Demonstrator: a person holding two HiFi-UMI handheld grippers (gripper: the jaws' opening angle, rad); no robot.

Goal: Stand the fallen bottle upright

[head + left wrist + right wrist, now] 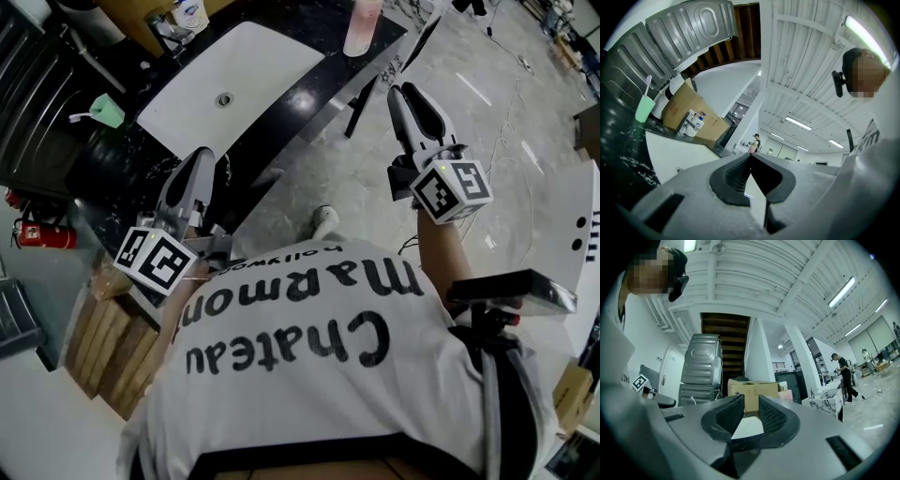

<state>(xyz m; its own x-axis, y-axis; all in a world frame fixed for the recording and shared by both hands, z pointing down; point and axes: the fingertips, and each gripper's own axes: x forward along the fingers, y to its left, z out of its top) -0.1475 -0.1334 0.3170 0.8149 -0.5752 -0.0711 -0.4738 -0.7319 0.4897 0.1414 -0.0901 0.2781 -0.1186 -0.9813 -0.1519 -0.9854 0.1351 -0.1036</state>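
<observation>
1. The pale pink translucent bottle (363, 26) appears to stand upright at the far corner of the black marbled counter (323, 80), just beside the white rectangular sink basin (253, 66). The frame edge cuts off its top.
2. Right tool (746, 405): jaws a little apart with nothing between them. It is not touching the bottle and sits over the floor off the counter's end.
3. Left tool (750, 157): jaws together at the tips and empty, near the counter's front edge.
4. Judgement: I see no fallen bottle, so the righting looks done. All that seems left is checking that the bottle stands steady.
</observation>
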